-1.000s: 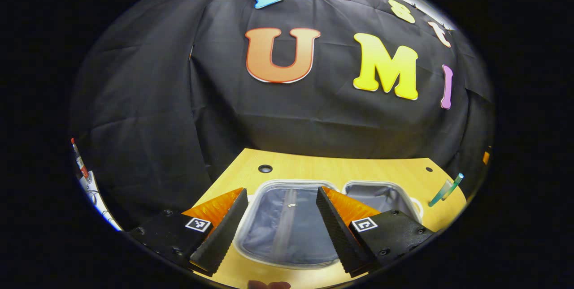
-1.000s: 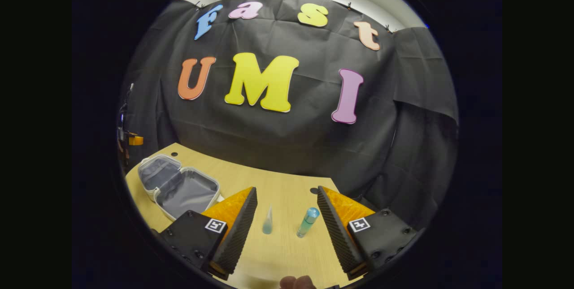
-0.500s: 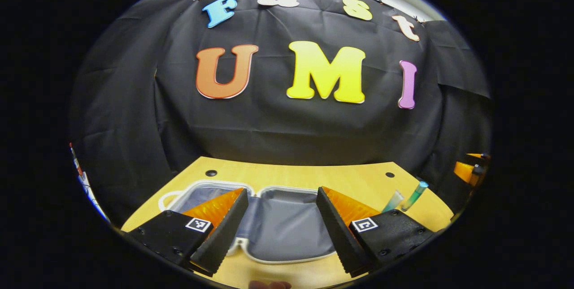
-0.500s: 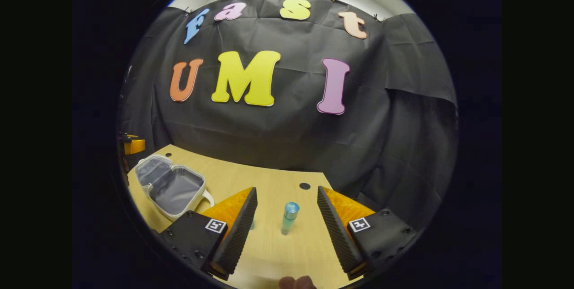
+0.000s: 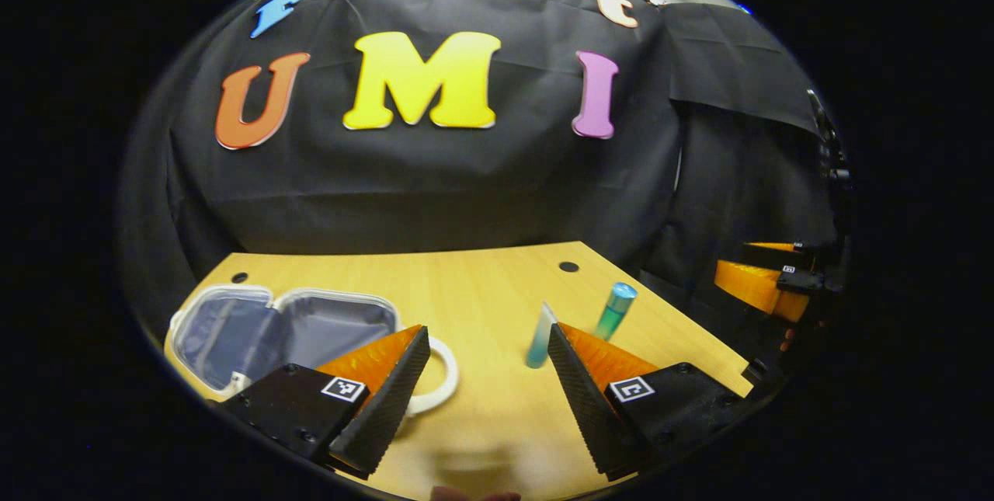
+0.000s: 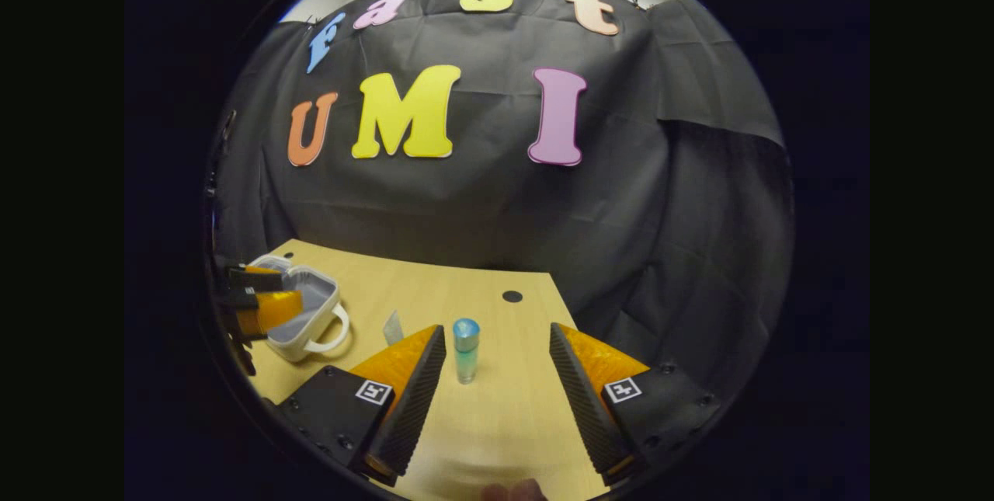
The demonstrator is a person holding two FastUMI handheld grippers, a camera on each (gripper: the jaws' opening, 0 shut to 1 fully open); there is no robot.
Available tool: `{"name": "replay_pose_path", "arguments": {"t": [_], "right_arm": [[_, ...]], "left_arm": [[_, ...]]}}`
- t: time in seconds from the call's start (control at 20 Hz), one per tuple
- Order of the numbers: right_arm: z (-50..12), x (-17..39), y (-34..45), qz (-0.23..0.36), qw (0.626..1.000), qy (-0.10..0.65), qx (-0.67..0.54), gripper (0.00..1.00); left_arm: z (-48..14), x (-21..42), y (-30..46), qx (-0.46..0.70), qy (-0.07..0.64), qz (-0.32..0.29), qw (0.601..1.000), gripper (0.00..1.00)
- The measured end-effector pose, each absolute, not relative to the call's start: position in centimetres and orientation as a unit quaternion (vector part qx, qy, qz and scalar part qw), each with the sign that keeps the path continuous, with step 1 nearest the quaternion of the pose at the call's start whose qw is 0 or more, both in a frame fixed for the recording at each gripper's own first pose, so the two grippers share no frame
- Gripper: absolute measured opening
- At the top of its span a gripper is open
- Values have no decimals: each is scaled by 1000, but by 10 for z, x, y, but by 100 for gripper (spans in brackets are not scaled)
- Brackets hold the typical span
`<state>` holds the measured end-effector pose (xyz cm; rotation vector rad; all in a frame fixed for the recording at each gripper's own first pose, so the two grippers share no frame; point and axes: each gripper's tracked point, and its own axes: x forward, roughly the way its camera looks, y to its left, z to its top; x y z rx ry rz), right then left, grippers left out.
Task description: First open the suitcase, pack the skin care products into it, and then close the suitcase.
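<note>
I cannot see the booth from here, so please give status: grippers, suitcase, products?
Both hand-held grippers open, empty: left, right. Suitcase open on table. Tube and bottle not yet packed. Nothing between them and the suitcase.

The wooden table (image 5: 481, 283) carries an open suitcase (image 5: 311, 326), a tube (image 5: 538, 338) and a bottle (image 5: 615, 310).

Your left gripper (image 5: 488, 377) hangs over the table (image 5: 466, 283) with its jaws wide apart and nothing between them; the suitcase (image 5: 279, 330) lies open at the left, its handle (image 5: 439, 384) just beside your left finger; a tube (image 5: 537, 338) and a bottle (image 5: 616, 311) sit close together past your right finger; the other gripper (image 5: 765, 272) shows at the far right edge.
</note>
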<state>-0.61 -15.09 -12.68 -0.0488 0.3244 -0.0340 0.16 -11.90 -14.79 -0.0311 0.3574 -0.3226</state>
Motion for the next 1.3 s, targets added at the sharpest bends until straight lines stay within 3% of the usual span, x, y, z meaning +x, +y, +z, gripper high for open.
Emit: {"name": "replay_pose_path", "arguments": {"t": [0.25,0.6,0.65,0.9,0.95,1.05,1.1,1.2,1.25,1.3], "right_arm": [[-152,-23,-197,-44,978,201,-27,81],[-173,-44,-254,-86,965,247,-31,80],[-176,-44,-254,-87,963,252,-27,81],[-195,-32,-229,-57,961,269,-17,81],[-195,-28,-223,-49,962,269,-15,81],[-195,-20,-214,-37,963,266,-14,81],[-197,-17,-212,-31,964,264,-14,81],[-202,-9,-206,-20,964,265,-10,81],[-204,-4,-202,-14,964,266,-8,81],[-208,-1,-198,-5,963,268,-5,81]], "left_arm": [[-209,23,-181,-14,216,-183,959,98],[-280,68,-204,-38,260,-158,952,97],[-287,73,-202,-38,264,-153,952,100],[-314,86,-200,-37,296,-137,945,85],[-314,89,-201,-34,294,-137,945,91],[-314,91,-205,-29,293,-141,945,84],[-315,93,-205,-24,295,-140,945,73],[-315,95,-205,-21,296,-138,945,67],[-314,94,-204,-21,297,-137,945,54],[-315,94,-203,-21,300,-137,944,51]]}}
